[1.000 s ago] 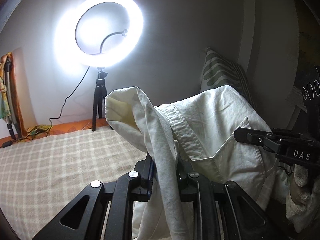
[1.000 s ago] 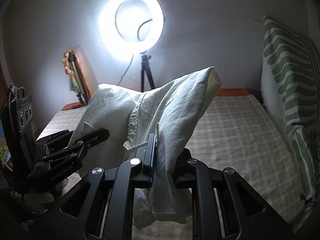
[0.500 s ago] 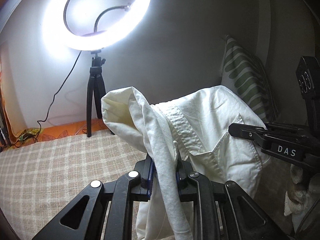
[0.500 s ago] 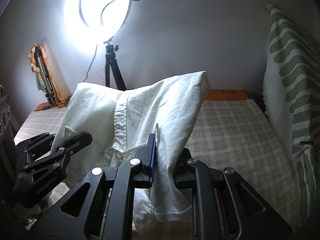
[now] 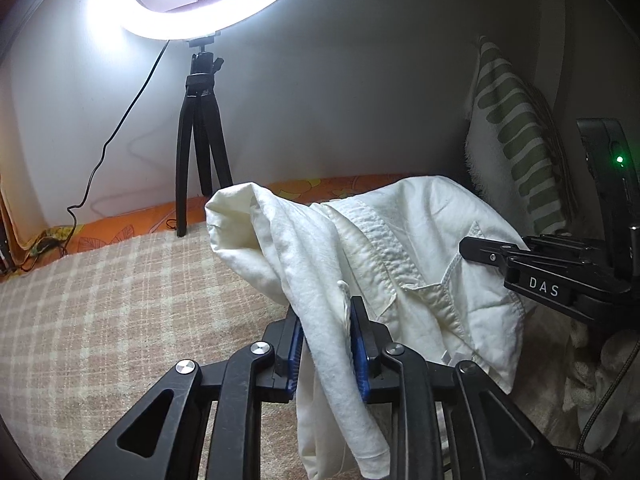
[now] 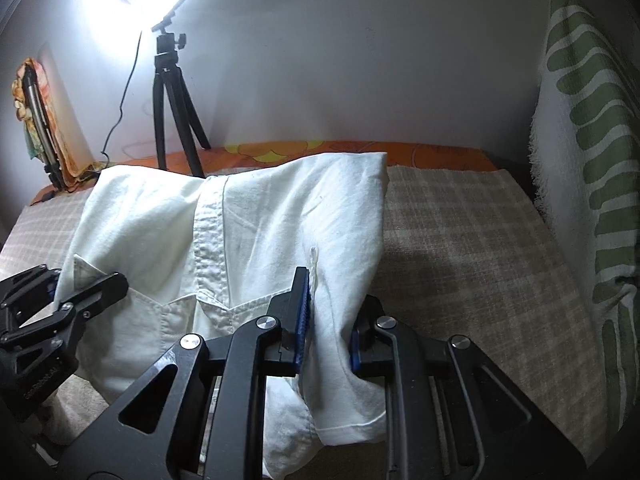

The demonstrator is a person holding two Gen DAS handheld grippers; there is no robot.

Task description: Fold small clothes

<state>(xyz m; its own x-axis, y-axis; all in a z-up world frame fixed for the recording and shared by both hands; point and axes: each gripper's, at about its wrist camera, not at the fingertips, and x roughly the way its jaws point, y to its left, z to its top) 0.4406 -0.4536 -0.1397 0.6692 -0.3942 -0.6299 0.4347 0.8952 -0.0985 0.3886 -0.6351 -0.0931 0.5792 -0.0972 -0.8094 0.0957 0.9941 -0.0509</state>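
White shirt held up over checked bed cover, spread between both tongs. Left tongs clenched on bunched shoulder fabric; right tongs clenched on opposite shoulder. Shirt's lower part hidden behind tongs. Ring light cropped at frame top, glare washes detail. Green-striped pillow partly cut off.

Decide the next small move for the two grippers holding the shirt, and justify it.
Probably lower both together and lay the shirt flat on the blanket. The left gripper and right gripper each pinch bunched fabric, so the shirt hangs between them, its far edge near or on the blanket.
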